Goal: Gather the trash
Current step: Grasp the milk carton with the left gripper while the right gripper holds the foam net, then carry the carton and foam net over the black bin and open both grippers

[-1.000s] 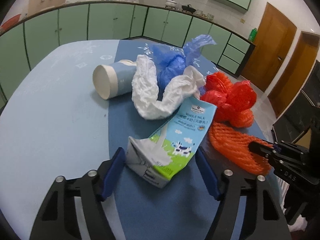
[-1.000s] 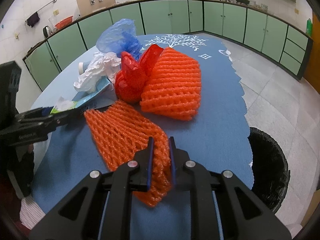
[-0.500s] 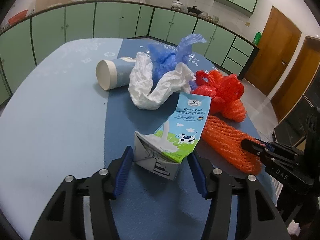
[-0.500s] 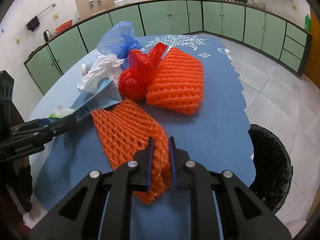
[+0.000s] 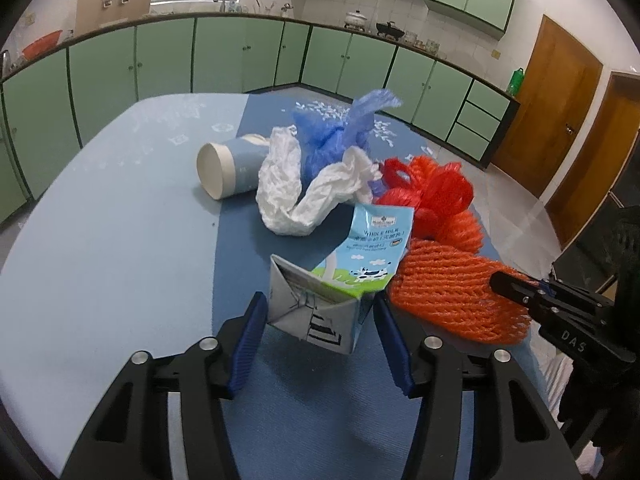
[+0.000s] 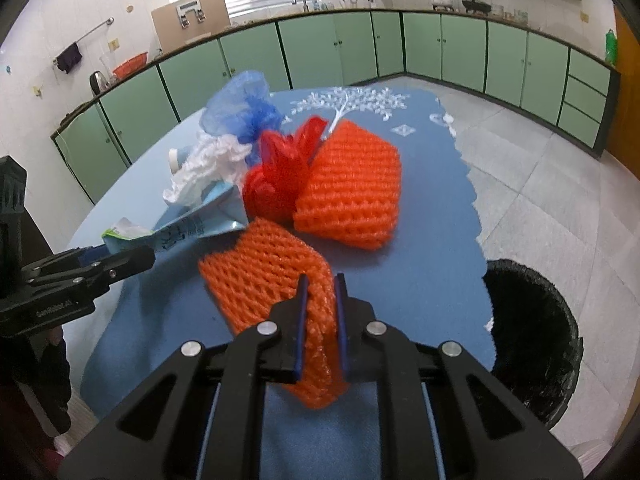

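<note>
- "WHOLE MILK" is printed in blue on the flattened light-blue milk carton with a cow picture; the small print around it is illegible.
- "DAS" is embossed on the black right claw.
- The lettering on the black left claw is too blurred to read.

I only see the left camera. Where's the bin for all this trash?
Observer: The bin stands on the floor just off the table's right edge, with a black liner in it.
Child: Are the other tongs really holding that orange net?
Observer: Yes. The right tongs are shut on the net, and its end hangs below the fingers.
Child: What's behind the red bag?
Observer: A second net, puffed up and touching the red bag.
</note>
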